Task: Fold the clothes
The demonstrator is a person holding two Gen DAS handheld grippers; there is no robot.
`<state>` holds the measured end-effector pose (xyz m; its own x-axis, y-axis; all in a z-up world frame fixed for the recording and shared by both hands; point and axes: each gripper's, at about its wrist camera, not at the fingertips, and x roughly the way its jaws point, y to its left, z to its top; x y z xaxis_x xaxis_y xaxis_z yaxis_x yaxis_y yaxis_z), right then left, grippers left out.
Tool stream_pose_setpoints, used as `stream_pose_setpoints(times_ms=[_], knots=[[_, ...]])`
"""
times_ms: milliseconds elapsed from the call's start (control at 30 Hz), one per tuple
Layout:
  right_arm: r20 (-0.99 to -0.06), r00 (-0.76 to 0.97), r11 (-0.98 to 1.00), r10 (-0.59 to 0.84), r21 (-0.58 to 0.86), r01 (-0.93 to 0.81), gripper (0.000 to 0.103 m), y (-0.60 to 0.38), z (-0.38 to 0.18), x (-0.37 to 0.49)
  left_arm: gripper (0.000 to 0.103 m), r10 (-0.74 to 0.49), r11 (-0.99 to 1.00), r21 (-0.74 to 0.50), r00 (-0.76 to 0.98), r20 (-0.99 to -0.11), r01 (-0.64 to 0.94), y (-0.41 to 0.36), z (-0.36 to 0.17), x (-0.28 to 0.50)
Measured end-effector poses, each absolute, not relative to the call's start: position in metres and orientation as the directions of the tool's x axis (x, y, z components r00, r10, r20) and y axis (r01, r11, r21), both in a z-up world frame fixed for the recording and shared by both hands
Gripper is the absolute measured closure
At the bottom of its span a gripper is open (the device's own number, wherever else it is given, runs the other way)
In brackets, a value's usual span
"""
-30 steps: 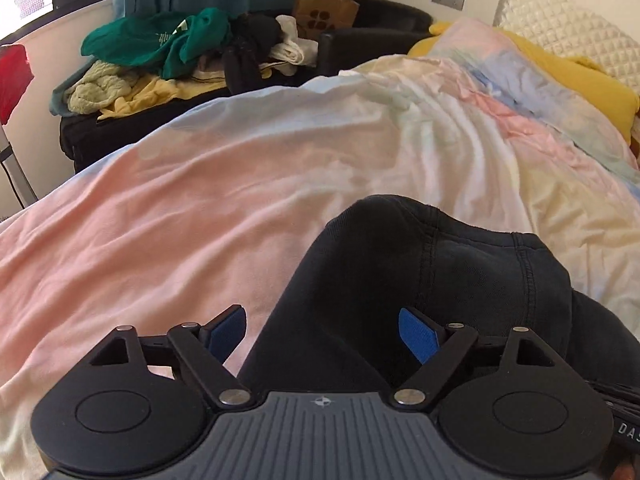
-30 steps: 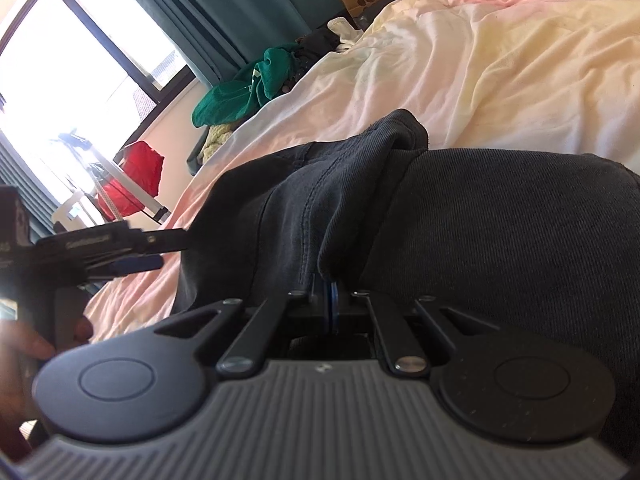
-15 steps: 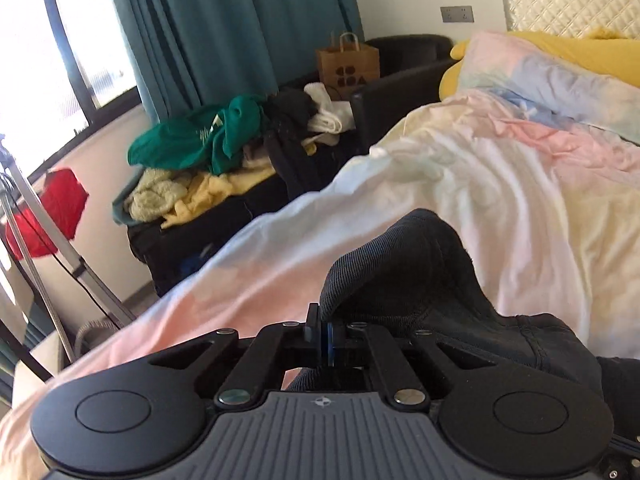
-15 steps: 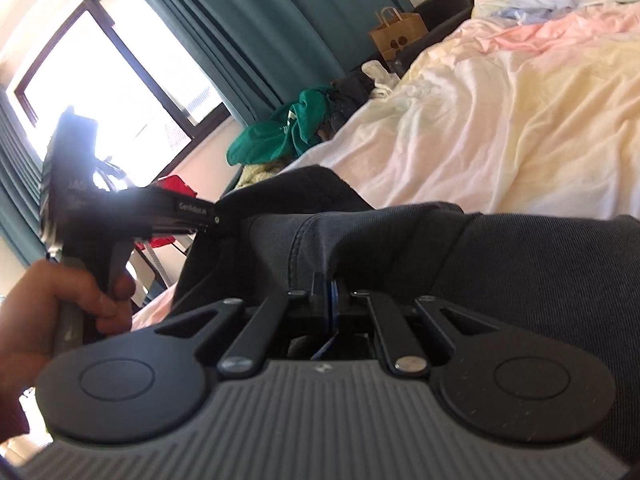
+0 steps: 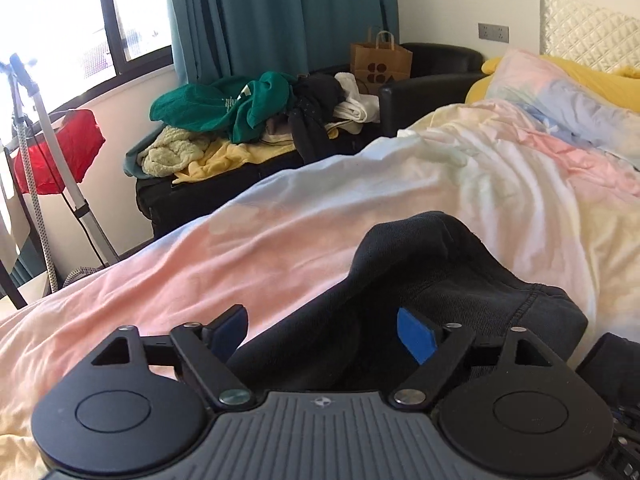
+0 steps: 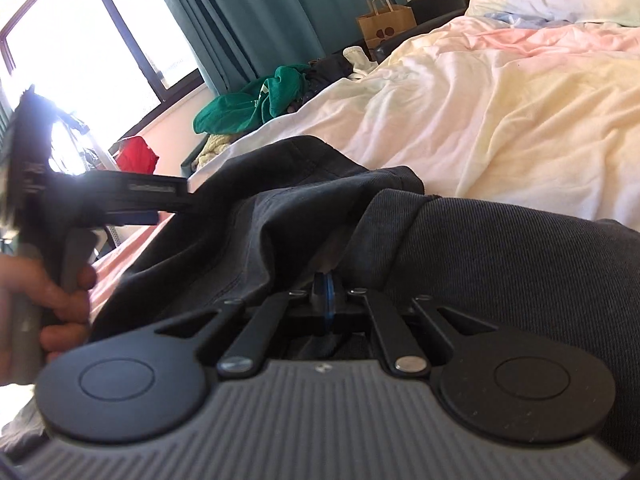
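A dark charcoal garment [image 5: 432,280] lies bunched on the pastel bedspread [image 5: 280,240]. My left gripper [image 5: 322,330] is open, its blue pads apart on either side of the garment's near fold, holding nothing. In the right wrist view the same garment [image 6: 500,272] fills the foreground. My right gripper [image 6: 325,292] is shut on a fold of it. The left gripper [image 6: 120,196] and the hand holding it show at the left of that view, beside the garment's raised edge.
A black sofa [image 5: 432,68] beside the bed holds a pile of clothes, with a green one [image 5: 224,104] on top, and a brown paper bag [image 5: 380,62]. Pillows [image 5: 560,96] lie at the bed's head. A tripod [image 5: 36,168] and a red object [image 5: 60,152] stand by the window.
My left gripper was open a second ago, shut on the garment's edge and lifted it, and has now opened and let it drop. My right gripper stays shut on the garment.
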<state>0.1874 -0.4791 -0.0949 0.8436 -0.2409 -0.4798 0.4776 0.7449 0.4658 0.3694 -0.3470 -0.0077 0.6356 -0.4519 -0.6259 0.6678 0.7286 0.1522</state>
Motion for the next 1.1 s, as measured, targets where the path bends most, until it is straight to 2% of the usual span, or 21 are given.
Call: stream_pose_setpoints(times_ms=[167, 300, 400, 600, 700, 800, 967, 1033, 1100], knots=[[-0.474, 0.844, 0.752, -0.249, 0.455, 0.477, 0.100, -0.473, -0.086, 0.183, 0.012, -0.422, 0.781, 0.148, 0.687, -0.592, 0.607, -0.232, 0.046, 0.306], [-0.468, 0.846, 0.797, -0.255, 0.394, 0.459, 0.100, -0.460, -0.070, 0.172, 0.012, -0.356, 0.878, 0.052, 0.723, -0.592, 0.475, -0.113, 0.072, 0.244], [-0.464, 0.854, 0.825, -0.237, 0.368, 0.429, 0.099, -0.447, -0.054, 0.158, 0.003, -0.262, 0.936, 0.043, 0.776, -0.574, 0.348, -0.030, 0.081, 0.191], [-0.468, 0.863, 0.830, -0.191, 0.393, 0.397, 0.098, -0.429, -0.022, 0.118, 0.002, -0.059, 0.998, -0.008, 0.837, -0.544, 0.066, 0.097, 0.075, 0.110], [-0.480, 0.855, 0.796, -0.194, 0.432, 0.423, 0.097, -0.433, -0.018, 0.096, 0.002, -0.044, 0.989, -0.139, 0.830, -0.557, -0.041, 0.148, 0.067, 0.083], [-0.492, 0.848, 0.760, -0.196, 0.471, 0.449, 0.097, -0.437, -0.013, 0.074, 0.002, -0.025, 0.950, -0.253, 0.762, -0.647, -0.184, 0.197, 0.065, 0.064], [-0.512, 0.836, 0.693, -0.198, 0.530, 0.489, 0.096, -0.443, -0.007, 0.037, 0.002, -0.116, 0.806, -0.492, 0.727, -0.677, -0.330, 0.273, 0.044, 0.005], [-0.522, 0.828, 0.654, -0.203, 0.557, 0.512, 0.095, -0.450, -0.007, 0.023, 0.002, -0.131, 0.765, -0.531, 0.720, -0.681, -0.363, 0.294, 0.040, -0.016], [-0.543, 0.809, 0.596, -0.226, 0.580, 0.556, 0.093, -0.464, -0.015, 0.012, 0.001, -0.076, 0.749, -0.514, 0.717, -0.693, -0.418, 0.304, 0.043, -0.033]])
